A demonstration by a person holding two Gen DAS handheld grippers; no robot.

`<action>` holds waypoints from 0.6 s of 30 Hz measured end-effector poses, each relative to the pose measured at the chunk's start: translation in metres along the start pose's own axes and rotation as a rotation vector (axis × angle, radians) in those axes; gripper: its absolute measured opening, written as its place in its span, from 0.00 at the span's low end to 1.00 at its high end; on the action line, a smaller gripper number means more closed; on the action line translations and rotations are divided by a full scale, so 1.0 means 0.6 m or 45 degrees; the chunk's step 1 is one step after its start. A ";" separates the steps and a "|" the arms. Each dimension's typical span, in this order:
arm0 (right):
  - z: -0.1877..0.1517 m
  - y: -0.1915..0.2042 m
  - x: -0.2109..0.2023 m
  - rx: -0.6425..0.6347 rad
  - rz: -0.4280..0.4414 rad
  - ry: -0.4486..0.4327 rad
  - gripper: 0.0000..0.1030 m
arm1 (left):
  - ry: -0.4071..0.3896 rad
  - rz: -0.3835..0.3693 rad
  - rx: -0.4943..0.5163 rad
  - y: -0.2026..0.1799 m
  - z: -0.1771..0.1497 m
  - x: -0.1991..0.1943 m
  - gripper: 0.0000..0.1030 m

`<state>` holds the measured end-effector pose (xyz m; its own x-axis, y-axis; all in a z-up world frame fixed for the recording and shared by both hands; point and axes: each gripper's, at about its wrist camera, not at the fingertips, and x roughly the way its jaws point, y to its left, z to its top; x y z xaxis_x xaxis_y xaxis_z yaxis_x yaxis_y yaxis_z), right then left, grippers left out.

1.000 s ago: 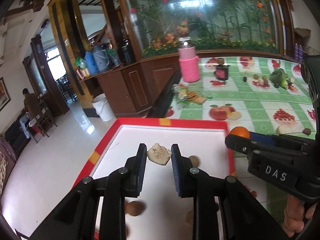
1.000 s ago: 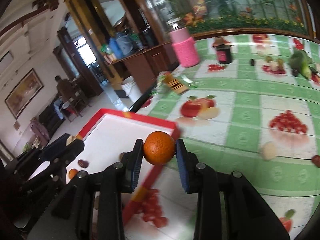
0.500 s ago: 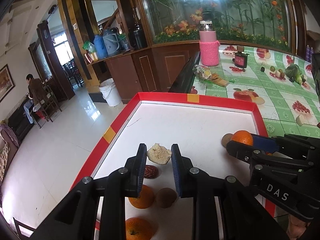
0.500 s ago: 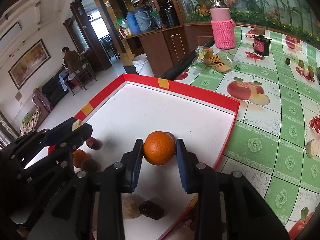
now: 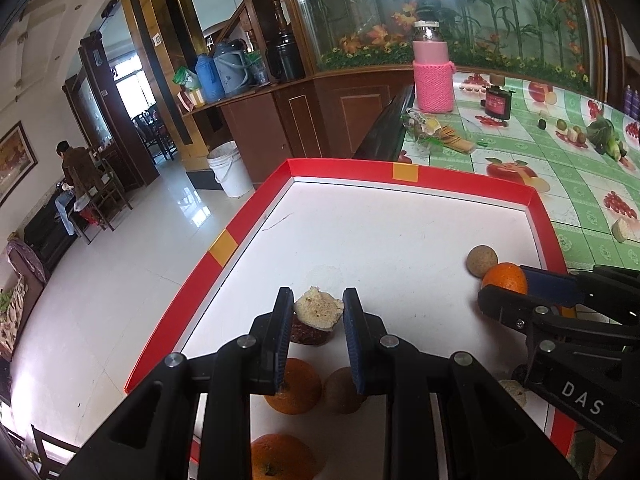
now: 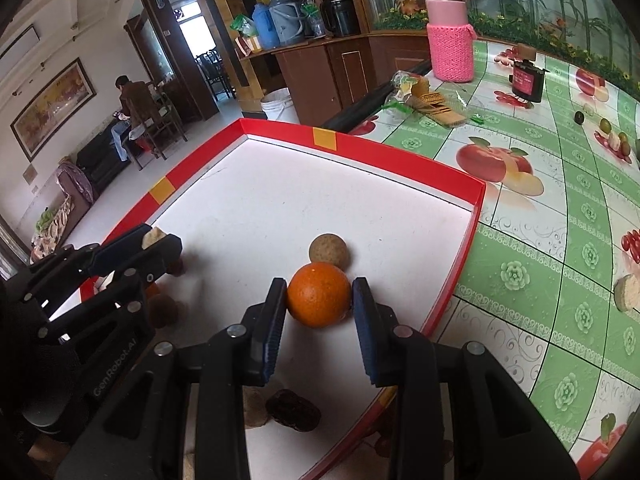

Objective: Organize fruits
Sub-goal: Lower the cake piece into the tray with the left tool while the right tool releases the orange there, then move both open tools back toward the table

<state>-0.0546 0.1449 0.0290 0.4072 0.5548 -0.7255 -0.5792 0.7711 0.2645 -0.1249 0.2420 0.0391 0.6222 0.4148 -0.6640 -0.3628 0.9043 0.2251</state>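
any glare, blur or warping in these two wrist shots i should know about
Left wrist view: strong fisheye bends the red tray rim; window glare on the floor tiles; the crumbly piece in the left gripper is sharp. Right wrist view: same barrel warp curves the green tablecloth grid; the orange in the right gripper is crisp, casting only a soft shadow; corners vignette black.

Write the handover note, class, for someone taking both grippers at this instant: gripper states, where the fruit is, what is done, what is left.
Left gripper: shut on a pale fruit chunk, over the red tray.
Right gripper: shut on an orange, low over the tray beside a tan ball fruit.
Done: two oranges, brown fruits and a date lie in the tray.
Left: release both; another chunk lies on the tablecloth.
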 end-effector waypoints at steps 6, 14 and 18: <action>0.000 -0.005 -0.009 0.021 0.023 0.007 0.42 | -0.010 0.026 -0.005 0.002 0.002 -0.011 0.41; 0.004 -0.021 -0.041 0.066 0.036 -0.088 0.45 | -0.046 0.047 0.002 -0.004 0.013 -0.033 0.48; 0.004 -0.028 -0.046 0.071 0.021 -0.093 0.45 | -0.057 0.050 0.003 -0.009 0.018 -0.040 0.52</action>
<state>-0.0544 0.1175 0.0464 0.4494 0.5871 -0.6733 -0.5470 0.7768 0.3122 -0.1304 0.2280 0.0613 0.6378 0.4541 -0.6221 -0.3860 0.8874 0.2520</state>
